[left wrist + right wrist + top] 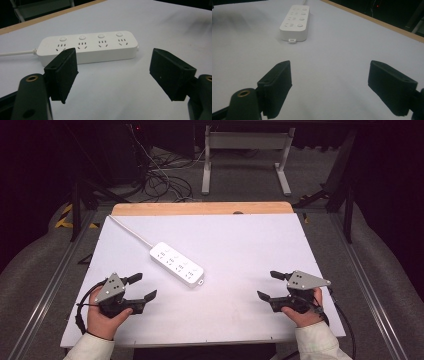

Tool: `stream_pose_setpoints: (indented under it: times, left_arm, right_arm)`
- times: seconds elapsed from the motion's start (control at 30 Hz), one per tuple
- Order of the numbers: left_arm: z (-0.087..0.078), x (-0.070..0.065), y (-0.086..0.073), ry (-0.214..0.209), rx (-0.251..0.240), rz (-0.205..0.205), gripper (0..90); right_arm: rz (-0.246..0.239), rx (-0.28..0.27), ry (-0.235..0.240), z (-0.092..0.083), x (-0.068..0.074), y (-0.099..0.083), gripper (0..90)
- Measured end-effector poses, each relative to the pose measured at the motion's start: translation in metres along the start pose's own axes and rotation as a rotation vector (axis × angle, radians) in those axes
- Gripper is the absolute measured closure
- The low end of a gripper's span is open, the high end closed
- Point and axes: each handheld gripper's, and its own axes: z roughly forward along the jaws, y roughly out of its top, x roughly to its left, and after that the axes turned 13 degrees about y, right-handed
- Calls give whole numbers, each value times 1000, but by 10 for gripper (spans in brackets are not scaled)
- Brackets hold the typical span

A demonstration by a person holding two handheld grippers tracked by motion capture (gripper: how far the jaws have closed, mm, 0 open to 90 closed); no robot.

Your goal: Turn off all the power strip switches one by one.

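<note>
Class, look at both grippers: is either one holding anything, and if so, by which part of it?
Nothing is held. The left gripper and the right gripper both stand open over the white table, with nothing between their jaws. The power strip lies untouched between them.

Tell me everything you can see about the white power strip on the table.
The power strip is a long white block with rounded corners, plastic by its look. Its top carries four socket sets in a row, each beside a round button. A small tab sticks out from one end; a white cord leaves the other end toward the table's far left corner. It lies flat and diagonal on the white table top. Nothing is plugged in, and neither gripper touches it.
</note>
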Motion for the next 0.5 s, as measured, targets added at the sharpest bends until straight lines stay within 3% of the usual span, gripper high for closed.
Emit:
stream_pose_setpoints:
  times: [0.5]
  left_arm:
    - [-4,-1,6,0,18,21,289]
  right_arm:
    - [3,-3,8,0,0,0,197]
